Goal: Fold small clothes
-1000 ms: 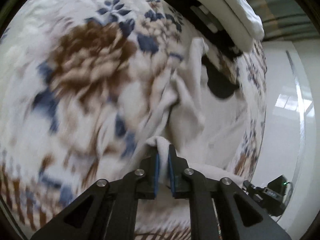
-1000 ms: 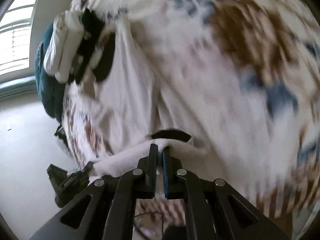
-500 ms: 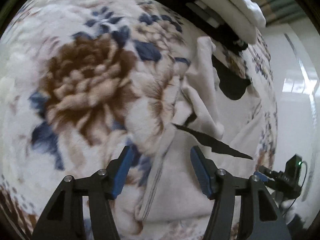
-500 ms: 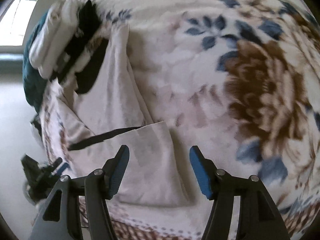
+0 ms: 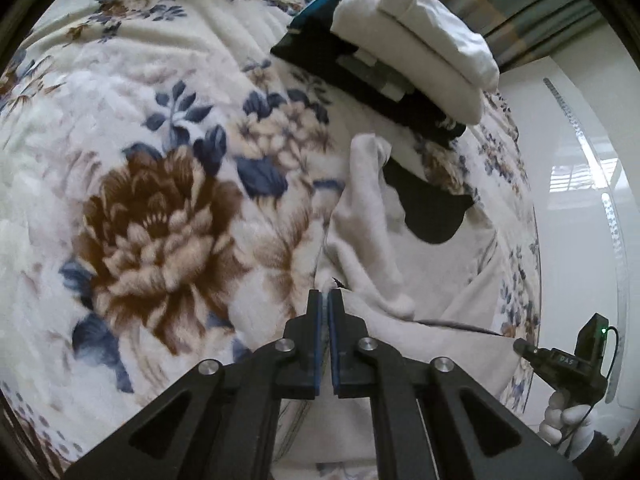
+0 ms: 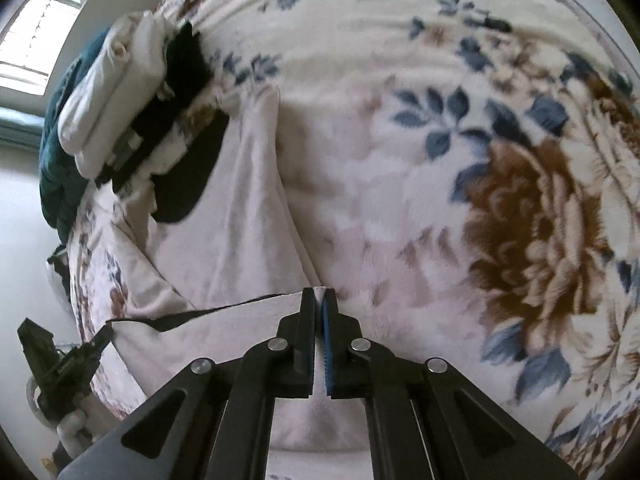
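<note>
A small white garment [image 5: 372,240] with black trim lies on the floral blanket [image 5: 160,208]; it also shows in the right wrist view [image 6: 248,216]. Its near part is folded over. My left gripper [image 5: 329,296] is shut on the garment's folded edge at the left side. My right gripper [image 6: 319,298] is shut on the same folded edge at its right corner. A black patch [image 5: 432,208] of the garment lies at its far end. The other hand-held gripper shows at the edge of each view, at the lower right [image 5: 568,364] and the lower left [image 6: 60,356].
A stack of folded clothes, white [image 5: 416,36] over black [image 5: 360,76], sits at the blanket's far edge, also in the right wrist view [image 6: 120,92]. A teal cloth [image 6: 60,128] lies beyond. The bed edge drops to a pale floor [image 5: 580,200].
Both grippers let go of the garment and opened after laying the fold down, and now both have shut again on the folded edge.
</note>
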`<state>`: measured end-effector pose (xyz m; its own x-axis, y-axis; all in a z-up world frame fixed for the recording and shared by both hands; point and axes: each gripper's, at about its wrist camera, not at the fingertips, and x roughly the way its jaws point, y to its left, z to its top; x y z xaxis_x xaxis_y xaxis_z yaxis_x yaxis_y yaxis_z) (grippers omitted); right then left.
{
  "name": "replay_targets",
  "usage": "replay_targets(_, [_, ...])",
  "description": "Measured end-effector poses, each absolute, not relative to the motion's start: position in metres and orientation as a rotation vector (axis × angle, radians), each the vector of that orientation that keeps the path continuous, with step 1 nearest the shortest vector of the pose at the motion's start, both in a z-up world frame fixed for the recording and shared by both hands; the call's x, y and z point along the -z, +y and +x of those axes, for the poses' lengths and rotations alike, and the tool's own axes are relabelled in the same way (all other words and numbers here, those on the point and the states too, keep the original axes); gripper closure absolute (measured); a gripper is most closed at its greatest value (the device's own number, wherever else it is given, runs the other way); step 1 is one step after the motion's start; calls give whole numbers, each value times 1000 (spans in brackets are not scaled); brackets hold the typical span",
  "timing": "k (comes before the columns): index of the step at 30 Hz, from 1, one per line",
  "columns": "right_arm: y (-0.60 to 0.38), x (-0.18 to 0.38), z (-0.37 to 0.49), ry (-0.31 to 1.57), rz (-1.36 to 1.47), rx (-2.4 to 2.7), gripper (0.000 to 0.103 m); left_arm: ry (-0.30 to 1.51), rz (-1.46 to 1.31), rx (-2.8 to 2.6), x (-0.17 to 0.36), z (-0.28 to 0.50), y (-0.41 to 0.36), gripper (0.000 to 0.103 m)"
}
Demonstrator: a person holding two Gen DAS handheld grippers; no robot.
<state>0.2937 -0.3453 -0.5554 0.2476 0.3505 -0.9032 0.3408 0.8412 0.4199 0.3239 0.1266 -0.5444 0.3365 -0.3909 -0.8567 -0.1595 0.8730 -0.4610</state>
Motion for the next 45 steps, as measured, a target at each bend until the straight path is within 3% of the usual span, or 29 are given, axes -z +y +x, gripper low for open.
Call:
replay_targets(5, [-349, 552, 308, 1342, 605, 12, 100, 1277, -499, 147, 564, 343, 126, 101])
replay_targets(10, [-340, 586, 334, 1491, 553, 30, 97, 1424, -521, 130, 595, 361, 133, 97])
replay_targets(12, [-337, 582, 347, 1494, 522, 22, 84, 1384, -522, 146, 580, 372, 135, 85])
replay_targets(13, [-336, 573, 355, 1463, 498, 20, 62, 1358, -520, 175, 570, 382, 132, 70])
replay_targets(14, [-334, 565, 364, 1434, 481, 15, 48, 1342, -506, 187, 565, 390, 129, 61])
replay_targets(15, [-331, 557, 374, 1409, 464, 7, 45, 1314, -471, 197, 557, 404, 123, 48])
replay_targets(16, [-327, 551, 387, 1393, 436, -1, 45, 1292, -439, 216, 551, 419, 115, 47])
replay_targets(20, [-297, 546, 457, 1354, 239, 6, 45, 1318, -271, 319, 557, 484, 68, 47])
replay_targets(26, [-248, 585, 548, 1469, 24, -24, 45, 1500, -36, 418, 622, 543, 11, 49])
replay_targets(27, [-239, 600, 560, 1524, -31, -42, 45, 1499, 7, 420, 627, 545, 6, 59])
replay_targets(28, [-234, 607, 564, 1552, -67, -43, 47, 1470, 55, 423, 625, 544, 3, 83])
replay_targets(29, [-228, 614, 567, 1566, -122, -45, 66, 1456, 69, 430, 622, 543, 3, 97])
replay_targets(30, [-225, 614, 568, 1561, -146, -59, 81, 1450, 47, 445, 617, 541, 5, 101])
replay_targets(31, [-224, 611, 567, 1548, -155, -69, 97, 1422, 14, 462, 606, 537, 9, 101])
replay_targets(39, [-237, 518, 497, 1311, -34, -131, 97, 1202, -79, 475, 501, 453, 40, 101])
replay_targets(45, [-241, 465, 384, 1232, 78, -148, 97, 1170, -172, 439, 464, 367, 50, 101])
